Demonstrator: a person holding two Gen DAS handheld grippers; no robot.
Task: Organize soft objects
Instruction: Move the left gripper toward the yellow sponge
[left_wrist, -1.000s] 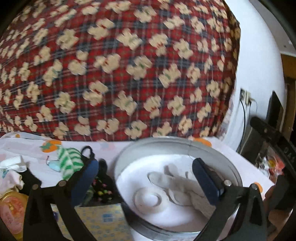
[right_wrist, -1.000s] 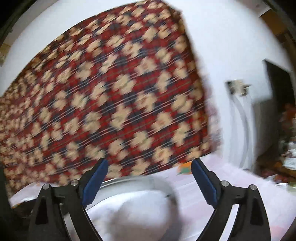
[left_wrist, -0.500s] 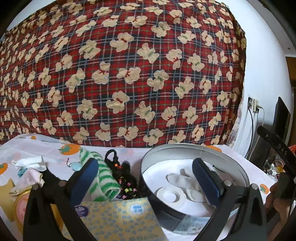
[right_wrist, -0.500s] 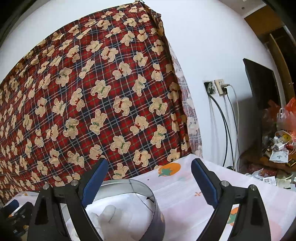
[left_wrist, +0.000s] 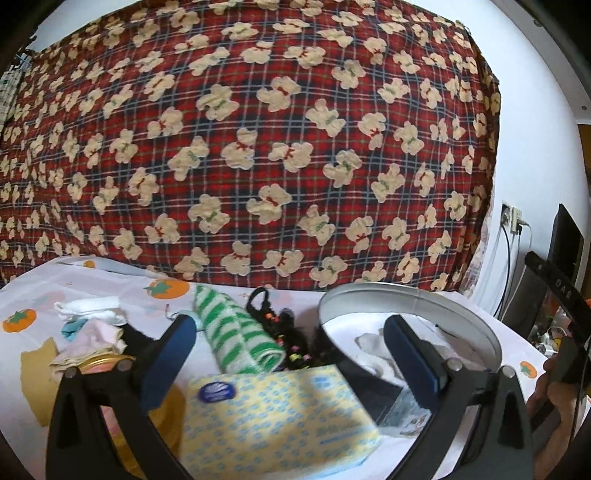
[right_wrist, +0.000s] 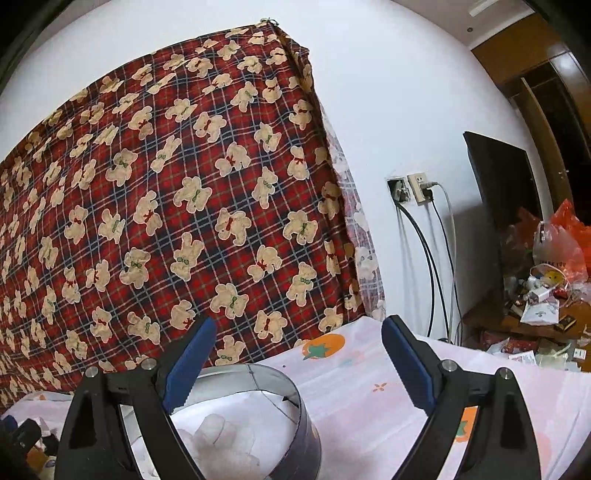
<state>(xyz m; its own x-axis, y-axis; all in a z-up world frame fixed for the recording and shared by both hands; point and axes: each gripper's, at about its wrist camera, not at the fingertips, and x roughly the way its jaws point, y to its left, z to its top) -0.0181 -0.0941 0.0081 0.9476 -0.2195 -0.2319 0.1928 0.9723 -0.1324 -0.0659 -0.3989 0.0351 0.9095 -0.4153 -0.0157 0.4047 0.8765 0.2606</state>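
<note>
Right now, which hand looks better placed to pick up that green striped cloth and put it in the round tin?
Probably the left. Its open gripper faces the green striped cloth, with the round tin just beside it. The right gripper sees only the tin and bare tablecloth.

You see green-striped rolled cloth (left_wrist: 236, 338) lying centre frame, black beaded bundle (left_wrist: 284, 332) touching its right side. White glove (left_wrist: 373, 347) lies inside round tin (left_wrist: 413, 295), right. Pale folded cloths (left_wrist: 90, 321) piled at left.

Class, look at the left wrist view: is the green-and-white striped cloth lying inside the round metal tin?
No. The striped cloth lies on the tablecloth, left of the round tin, which holds white items.
</note>
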